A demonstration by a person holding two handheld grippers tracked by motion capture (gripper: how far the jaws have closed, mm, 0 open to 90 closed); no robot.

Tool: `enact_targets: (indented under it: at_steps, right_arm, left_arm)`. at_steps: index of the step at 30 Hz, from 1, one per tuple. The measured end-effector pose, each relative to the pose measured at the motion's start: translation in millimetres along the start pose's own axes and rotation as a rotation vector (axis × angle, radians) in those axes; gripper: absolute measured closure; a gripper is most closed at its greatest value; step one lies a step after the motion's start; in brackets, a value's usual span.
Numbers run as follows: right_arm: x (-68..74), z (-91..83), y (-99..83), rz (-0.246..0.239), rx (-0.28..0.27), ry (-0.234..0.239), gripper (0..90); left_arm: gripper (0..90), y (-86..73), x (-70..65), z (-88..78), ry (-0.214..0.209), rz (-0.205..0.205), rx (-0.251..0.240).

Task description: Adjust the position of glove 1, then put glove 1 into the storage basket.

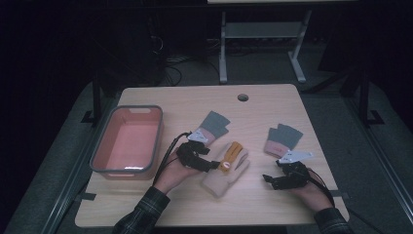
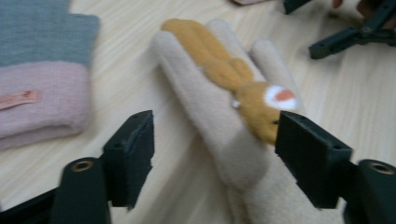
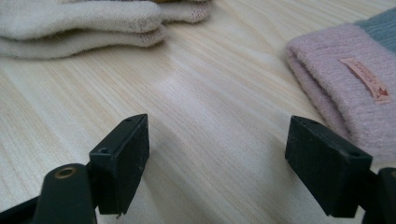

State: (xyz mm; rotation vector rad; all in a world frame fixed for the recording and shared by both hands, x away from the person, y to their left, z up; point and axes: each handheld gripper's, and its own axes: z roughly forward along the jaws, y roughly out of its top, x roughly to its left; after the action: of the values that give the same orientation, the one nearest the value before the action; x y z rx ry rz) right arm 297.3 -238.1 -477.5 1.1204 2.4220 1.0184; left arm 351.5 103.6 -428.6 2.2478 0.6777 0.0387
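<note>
Left gripper [image 1: 214,166], jaws apart, hovers over cream glove [image 1: 226,171].

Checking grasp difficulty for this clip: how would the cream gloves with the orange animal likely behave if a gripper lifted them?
The cream gloves look like soft knit, so they would probably droop. They lie stacked, so one may slide off. Likely light, not fragile.

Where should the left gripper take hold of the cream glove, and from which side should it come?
Probably at the cuff end of the cream glove, nearest the person. There the pile is thick and lies flat, clear of the orange figure. The left gripper is open beside it, so it could come down from above, one jaw on each long edge.
</note>
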Motion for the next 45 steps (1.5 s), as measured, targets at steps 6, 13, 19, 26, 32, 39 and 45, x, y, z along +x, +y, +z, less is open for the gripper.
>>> enact_targets:
  at_steps: [6, 13, 19, 26, 32, 39, 45]
  right_arm:
    - [-0.5, 0.2, -0.6, -0.005, -0.008, 0.0, 21.1]
    - [-0.1, 0.5, -1.0, 0.002, -0.012, -0.002, 21.0]
    - [-0.1, 0.8, -1.3, 0.001, -0.017, -0.002, 20.9]
    - [-0.3, 1.5, -1.6, -0.001, -0.023, 0.0, 20.8]
    - [0.2, 1.6, -2.3, 0.005, -0.03, -0.001, 20.7]
    - [-0.1, 2.1, -3.4, 0.0, -0.039, 0.004, 18.9]
    - [0.0, 2.2, -3.4, 0.0, -0.038, 0.005, 18.6]
  left_arm:
    - [15.6, -4.3, -9.6, 13.4, 0.006, 0.024, 0.054]
    - [13.3, -7.4, -13.0, 28.8, 0.007, 0.039, 0.1]
    - [14.2, -11.3, -12.3, 38.4, 0.004, 0.027, 0.118]
    - [33.9, -9.2, -19.6, 41.0, -0.004, 0.075, 0.119]
    - [47.1, -7.3, -22.2, 40.3, 0.003, 0.059, 0.133]
    - [57.4, -7.6, -18.2, 38.0, -0.019, 0.036, 0.136]
    - [62.6, -5.5, -17.7, 34.8, -0.031, 0.03, 0.13]
